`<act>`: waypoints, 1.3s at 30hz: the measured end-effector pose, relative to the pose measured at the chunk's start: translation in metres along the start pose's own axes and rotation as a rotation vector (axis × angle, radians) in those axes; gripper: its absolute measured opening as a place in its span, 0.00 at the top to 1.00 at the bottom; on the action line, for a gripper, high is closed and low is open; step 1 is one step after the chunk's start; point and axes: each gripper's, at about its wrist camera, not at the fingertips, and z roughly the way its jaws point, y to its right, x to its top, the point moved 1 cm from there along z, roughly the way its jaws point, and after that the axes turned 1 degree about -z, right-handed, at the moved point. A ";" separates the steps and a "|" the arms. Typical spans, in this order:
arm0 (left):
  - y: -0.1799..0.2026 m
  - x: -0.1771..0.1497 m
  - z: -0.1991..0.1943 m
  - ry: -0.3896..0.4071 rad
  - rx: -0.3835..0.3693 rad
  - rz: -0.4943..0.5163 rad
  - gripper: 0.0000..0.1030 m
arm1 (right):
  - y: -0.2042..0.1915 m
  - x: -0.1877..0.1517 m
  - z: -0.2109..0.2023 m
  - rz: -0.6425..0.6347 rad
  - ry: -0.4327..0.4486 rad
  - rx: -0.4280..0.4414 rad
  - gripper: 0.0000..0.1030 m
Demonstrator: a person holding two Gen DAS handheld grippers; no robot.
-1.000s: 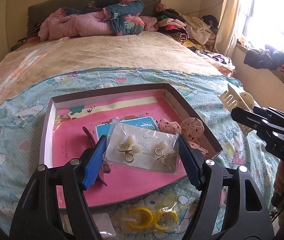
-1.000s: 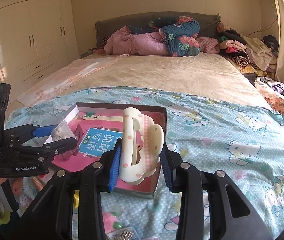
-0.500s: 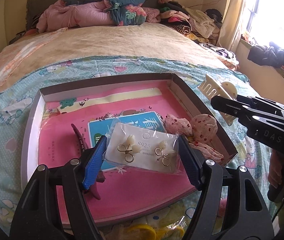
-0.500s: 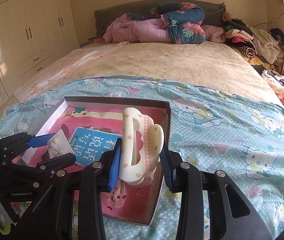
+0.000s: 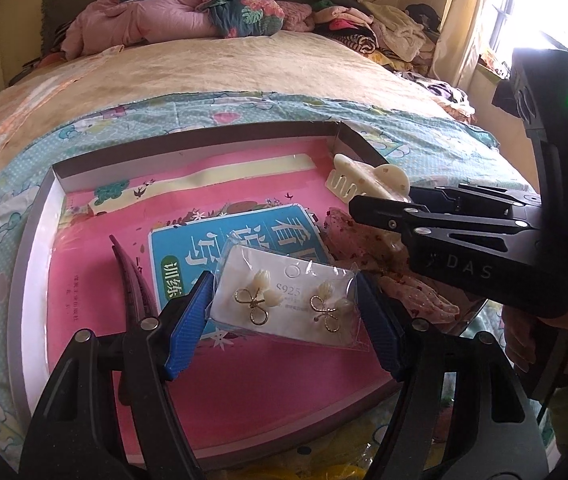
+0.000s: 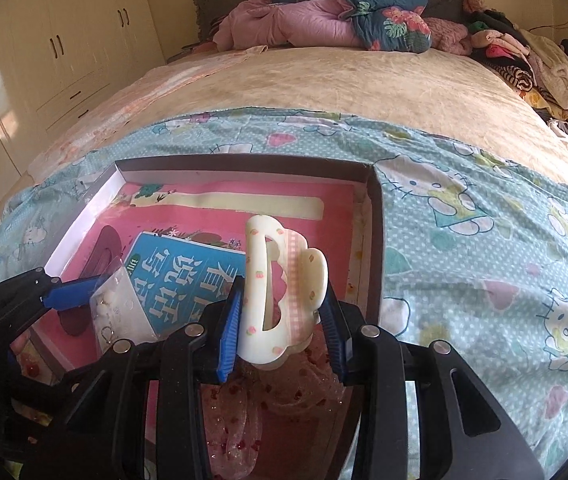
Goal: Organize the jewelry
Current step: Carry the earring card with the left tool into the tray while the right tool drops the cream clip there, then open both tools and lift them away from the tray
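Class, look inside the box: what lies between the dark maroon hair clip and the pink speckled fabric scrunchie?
In the left wrist view, the blue booklet lies between dark maroon hair clip and pink scrunchie; the bagged earring card hangs over it.

The near rim of the shallow box (image 5: 28, 240) is covered by the left tool (image 5: 284, 320) and its black arms; yellow rings (image 5: 344, 472) below that rim are cut off by the picture's bottom edge; the dark red hair clip (image 5: 128, 276) runs under the tool's left finger, its near end hidden; the small print on the earring card (image 5: 284, 304) below "S925" is too fine to read; the sheer pink scrunchie (image 6: 284, 408) lies mostly behind the right tool (image 6: 282, 320); the hand (image 5: 524, 344) holding that tool shows only partly.
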 end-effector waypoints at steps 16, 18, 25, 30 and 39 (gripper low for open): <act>-0.007 -0.006 0.003 -0.008 0.014 -0.016 0.35 | 0.010 -0.005 -0.020 0.039 0.046 0.010 0.53; -0.008 -0.006 0.001 -0.004 0.020 -0.021 0.32 | 0.009 -0.006 -0.029 0.033 0.064 0.004 0.49; -0.010 -0.005 -0.013 0.026 0.056 -0.029 0.19 | 0.006 -0.012 -0.059 0.021 0.124 -0.028 0.33; -0.013 -0.004 -0.028 0.053 0.077 -0.038 0.11 | 0.002 -0.019 -0.078 0.013 0.163 -0.054 0.23; -0.020 -0.009 -0.064 0.112 0.112 -0.066 0.11 | -0.004 -0.033 -0.113 0.026 0.224 -0.071 0.14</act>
